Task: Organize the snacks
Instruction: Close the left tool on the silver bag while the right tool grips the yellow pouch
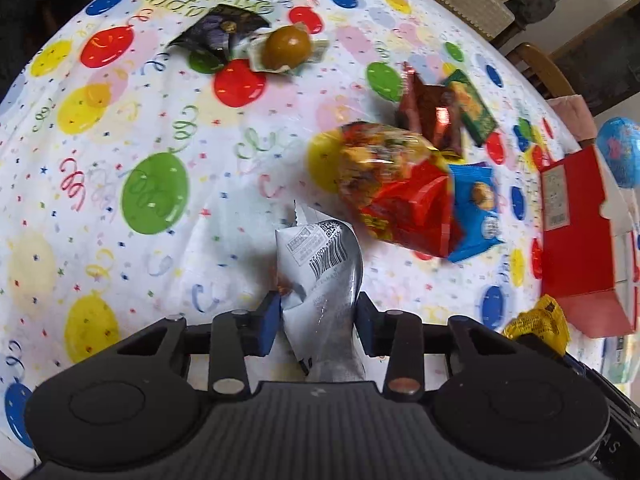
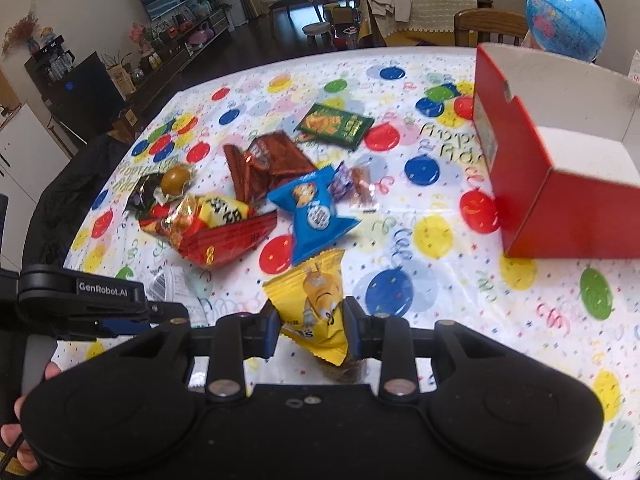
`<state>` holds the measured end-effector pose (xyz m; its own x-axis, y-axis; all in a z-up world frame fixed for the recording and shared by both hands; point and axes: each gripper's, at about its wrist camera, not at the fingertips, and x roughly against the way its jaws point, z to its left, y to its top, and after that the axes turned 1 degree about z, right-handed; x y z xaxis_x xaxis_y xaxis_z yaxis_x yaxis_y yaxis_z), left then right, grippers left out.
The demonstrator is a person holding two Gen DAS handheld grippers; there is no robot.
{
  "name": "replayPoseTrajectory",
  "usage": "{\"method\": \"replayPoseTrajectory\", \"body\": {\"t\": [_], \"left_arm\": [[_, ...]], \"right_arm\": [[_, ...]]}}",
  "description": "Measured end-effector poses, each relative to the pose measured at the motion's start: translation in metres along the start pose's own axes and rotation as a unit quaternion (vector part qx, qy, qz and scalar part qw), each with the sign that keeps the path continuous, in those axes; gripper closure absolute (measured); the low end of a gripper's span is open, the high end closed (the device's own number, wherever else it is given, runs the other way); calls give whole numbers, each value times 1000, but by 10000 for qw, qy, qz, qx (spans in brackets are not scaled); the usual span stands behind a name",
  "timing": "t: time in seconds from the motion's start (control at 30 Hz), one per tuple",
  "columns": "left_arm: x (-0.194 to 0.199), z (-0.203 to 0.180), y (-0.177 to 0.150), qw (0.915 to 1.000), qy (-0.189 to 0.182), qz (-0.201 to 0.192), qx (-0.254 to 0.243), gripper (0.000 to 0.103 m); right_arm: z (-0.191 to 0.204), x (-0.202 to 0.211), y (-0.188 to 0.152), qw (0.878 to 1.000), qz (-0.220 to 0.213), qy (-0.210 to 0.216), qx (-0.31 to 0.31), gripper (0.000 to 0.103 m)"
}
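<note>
both angled down — left gripper (image 1: 318, 312) clamped on a packet, right gripper (image 2: 311, 322) likewise pinching one.

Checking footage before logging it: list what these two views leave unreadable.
- Red box interior: right wrist view, near wall hides the floor; left wrist view cuts it at the edge.
- White packet front: left wrist view shows only the barcode side.
- Yellow packet bottom: right gripper body covers it.
- Red bag: print motion-blurred, left wrist view.

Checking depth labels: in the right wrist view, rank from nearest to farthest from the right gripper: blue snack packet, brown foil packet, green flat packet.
1. Blue snack packet, just ahead of the right gripper.
2. Brown foil packet, behind it, slightly left.
3. Green flat packet, farthest back.
</note>
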<state>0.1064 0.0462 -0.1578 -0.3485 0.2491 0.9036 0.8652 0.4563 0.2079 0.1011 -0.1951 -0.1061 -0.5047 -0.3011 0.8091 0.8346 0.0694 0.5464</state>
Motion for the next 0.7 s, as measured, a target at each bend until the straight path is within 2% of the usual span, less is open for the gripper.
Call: {"method": "replayPoseTrajectory", "body": {"t": [0.4, 0.7], "left_arm": [[40, -90, 7, 9960, -556, -334, -610, 64], [52, -180, 21, 9872, -635, -599, -1334, 64]], "right_arm": [[-44, 47, 46, 9987, -482, -128, 99, 72], [-88, 67, 74, 9973, -692, -220, 51, 72]]}}
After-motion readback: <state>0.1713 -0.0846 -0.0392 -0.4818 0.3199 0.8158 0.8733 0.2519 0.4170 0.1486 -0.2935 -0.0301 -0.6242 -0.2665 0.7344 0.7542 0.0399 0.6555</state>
